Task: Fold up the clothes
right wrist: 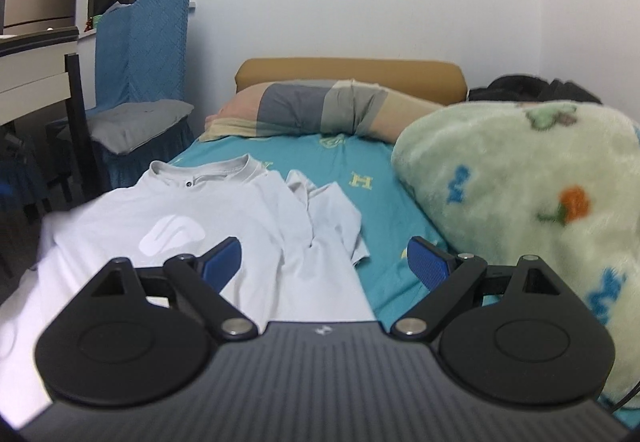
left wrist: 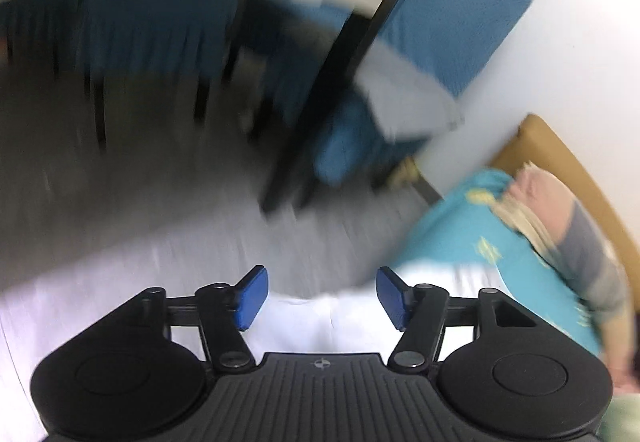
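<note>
Lying flat near the bed's [right wrist: 372,178] edge, white T-shirt [right wrist: 224,218]; left gripper [left wrist: 322,296] and right gripper [right wrist: 324,262] both spread, empty

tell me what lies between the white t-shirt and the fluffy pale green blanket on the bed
Only bare teal bedsheet with yellow letter prints separates the white t-shirt from the fluffy pale green blanket, in the right wrist view.

Open teal sheet [right wrist: 360,162] between shirt [right wrist: 224,218] and fleece blanket [right wrist: 520,210]; blanket blocks right, pillow [right wrist: 320,110] ahead, chair [right wrist: 140,74] left of bed.
</note>
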`<state>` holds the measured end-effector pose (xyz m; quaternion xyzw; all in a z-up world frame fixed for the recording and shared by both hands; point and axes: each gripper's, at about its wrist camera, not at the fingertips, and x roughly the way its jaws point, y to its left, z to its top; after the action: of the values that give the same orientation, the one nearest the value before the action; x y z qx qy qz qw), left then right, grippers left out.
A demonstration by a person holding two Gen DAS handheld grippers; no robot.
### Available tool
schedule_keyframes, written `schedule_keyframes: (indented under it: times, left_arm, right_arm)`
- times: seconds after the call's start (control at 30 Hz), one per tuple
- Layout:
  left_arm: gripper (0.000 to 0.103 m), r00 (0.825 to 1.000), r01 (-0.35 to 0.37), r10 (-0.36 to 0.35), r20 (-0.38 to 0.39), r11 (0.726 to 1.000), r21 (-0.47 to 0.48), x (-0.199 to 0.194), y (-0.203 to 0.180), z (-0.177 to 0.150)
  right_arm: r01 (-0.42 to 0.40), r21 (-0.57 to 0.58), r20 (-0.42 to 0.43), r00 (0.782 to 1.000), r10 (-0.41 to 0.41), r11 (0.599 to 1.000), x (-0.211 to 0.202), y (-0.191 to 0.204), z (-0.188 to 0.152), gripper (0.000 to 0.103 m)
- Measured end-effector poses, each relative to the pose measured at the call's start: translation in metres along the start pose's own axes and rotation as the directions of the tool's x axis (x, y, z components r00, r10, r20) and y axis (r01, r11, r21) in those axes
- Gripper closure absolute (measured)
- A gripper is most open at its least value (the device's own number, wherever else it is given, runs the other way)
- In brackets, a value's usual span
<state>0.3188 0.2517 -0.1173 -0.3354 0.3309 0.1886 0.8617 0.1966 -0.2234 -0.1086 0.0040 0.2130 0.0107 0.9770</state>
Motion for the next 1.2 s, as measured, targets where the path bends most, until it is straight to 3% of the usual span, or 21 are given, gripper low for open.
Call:
schedule_keyframes:
  times: [0.03,0.1,0.17,0.33,0.5,0.6,0.77,0.83,0.93,0.97,1.03,1.1,1.13,1.17,1.2]
  left_arm:
    - [0.032,0.999,0.022,-0.023,-0.038,0.999,-0.043,-0.005,0.012,-0.011]
    - [0.032,0.995,0.02,-0.03,-0.091,0.995,-0.102,-0.018,0.032,-0.035]
    - [0.032,0.992,0.014,-0.027,-0.122,0.994,-0.108,-0.033,0.042,-0.056]
    - [0.029,0.989,0.038,-0.04,-0.145,0.999,-0.016,-0.084,0.029,-0.079]
    - [0.023,0.981,0.095,-0.055,-0.188,0.973,0.211,-0.141,-0.002,-0.106]
    - [0.023,0.949,0.063,0.029,-0.314,0.958,0.28,-0.162,-0.002,-0.138]
    - [0.023,0.853,-0.042,0.176,-0.492,0.961,0.272,-0.187,0.033,-0.182]
    - [0.023,0.831,-0.065,0.21,-0.515,0.956,0.285,-0.193,0.043,-0.194]
    - [0.038,0.806,-0.056,0.237,-0.542,0.943,0.329,-0.191,0.042,-0.204]
    - [0.045,0.791,-0.053,0.24,-0.564,0.944,0.327,-0.188,0.041,-0.207]
    - [0.051,0.767,-0.038,0.259,-0.588,0.932,0.361,-0.185,0.035,-0.215]
    - [0.065,0.764,-0.025,0.292,-0.576,0.904,0.426,-0.189,0.026,-0.219]
    - [0.088,0.753,-0.014,0.292,-0.59,0.903,0.429,-0.189,0.025,-0.219]
    - [0.099,0.744,-0.007,0.296,-0.599,0.9,0.436,-0.191,0.023,-0.219]
    - [0.099,0.742,-0.009,0.312,-0.594,0.89,0.456,-0.194,0.02,-0.216]
  right_arm:
    - [-0.007,0.011,-0.007,1.0,0.008,1.0,-0.001,-0.001,0.0,0.012]
    - [-0.026,0.034,-0.017,1.0,0.026,0.999,-0.004,-0.002,-0.001,0.012]
    - [-0.046,0.057,-0.023,0.999,0.048,0.997,-0.007,-0.004,-0.002,0.012]
    - [-0.088,0.054,-0.003,0.996,0.088,0.995,-0.016,-0.002,-0.001,0.012]
    - [-0.092,0.0,0.022,0.996,0.092,0.996,-0.02,0.001,-0.001,0.012]
    - [-0.085,0.019,-0.001,0.996,0.085,0.996,-0.021,-0.006,-0.002,0.012]
    - [-0.069,0.046,-0.011,0.997,0.07,0.997,-0.025,-0.016,-0.002,0.012]
    - [-0.058,0.045,-0.019,0.998,0.059,0.997,-0.028,-0.019,-0.005,0.012]
    - [-0.043,0.047,-0.036,0.998,0.044,0.998,-0.034,-0.023,-0.01,0.012]
    - [-0.042,0.057,-0.041,0.998,0.044,0.997,-0.037,-0.025,-0.011,0.012]
    - [-0.04,0.078,-0.052,0.998,0.044,0.996,-0.043,-0.029,-0.013,0.012]
    - [-0.041,0.093,-0.055,0.997,0.046,0.995,-0.048,-0.033,-0.014,0.012]
    - [-0.039,0.092,-0.05,0.998,0.043,0.995,-0.051,-0.033,-0.013,0.012]
    - [-0.037,0.092,-0.045,0.998,0.041,0.995,-0.054,-0.034,-0.013,0.012]
    - [-0.035,0.092,-0.039,0.998,0.039,0.995,-0.056,-0.035,-0.013,0.012]
